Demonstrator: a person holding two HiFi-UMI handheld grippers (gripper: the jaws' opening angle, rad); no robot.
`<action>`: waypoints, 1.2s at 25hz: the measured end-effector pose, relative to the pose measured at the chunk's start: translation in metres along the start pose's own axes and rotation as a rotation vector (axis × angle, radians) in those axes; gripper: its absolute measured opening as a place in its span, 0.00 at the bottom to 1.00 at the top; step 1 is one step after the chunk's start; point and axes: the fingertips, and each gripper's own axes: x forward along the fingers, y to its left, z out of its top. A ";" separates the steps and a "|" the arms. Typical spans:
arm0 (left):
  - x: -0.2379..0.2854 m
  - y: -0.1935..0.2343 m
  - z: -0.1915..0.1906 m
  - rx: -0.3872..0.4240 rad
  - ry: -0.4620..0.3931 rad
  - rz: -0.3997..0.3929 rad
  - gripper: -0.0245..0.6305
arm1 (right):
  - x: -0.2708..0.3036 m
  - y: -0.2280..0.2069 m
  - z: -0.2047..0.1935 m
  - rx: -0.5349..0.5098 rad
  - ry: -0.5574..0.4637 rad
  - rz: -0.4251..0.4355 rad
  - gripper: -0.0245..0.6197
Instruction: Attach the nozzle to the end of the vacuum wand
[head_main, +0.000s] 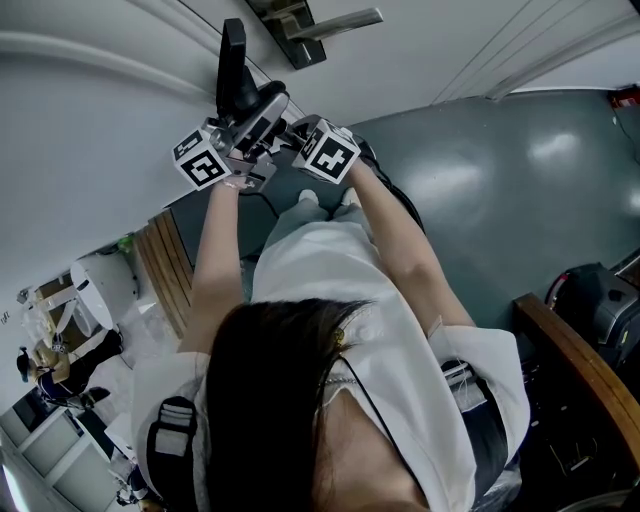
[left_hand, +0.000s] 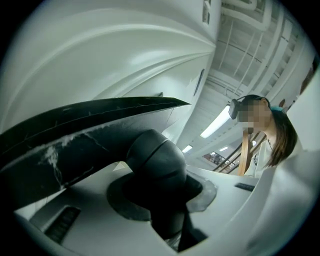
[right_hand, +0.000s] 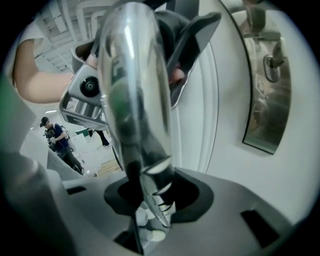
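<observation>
The black nozzle is held up in front of a white wall, and in the left gripper view its flat head stretches to the left. My left gripper is shut on the nozzle's dark rounded neck, which fills the gap between the jaws. My right gripper sits close beside it, shut on the shiny metal vacuum wand. The wand runs away from the jaws toward the nozzle. Where wand and nozzle meet is hidden behind the grippers.
A door with a metal lever handle is just above the grippers, and its plate shows at the right. A black hose hangs by the right arm. A wooden chair back and dark equipment stand at the right.
</observation>
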 end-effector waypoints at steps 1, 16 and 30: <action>0.001 -0.002 -0.002 0.019 0.027 0.001 0.21 | 0.002 0.002 -0.001 -0.009 0.026 0.014 0.24; 0.011 -0.005 -0.014 0.606 0.179 0.270 0.21 | 0.016 -0.009 0.000 0.006 0.064 0.026 0.25; 0.013 0.002 -0.010 0.601 0.075 0.325 0.20 | 0.014 -0.010 0.012 0.069 -0.075 -0.047 0.25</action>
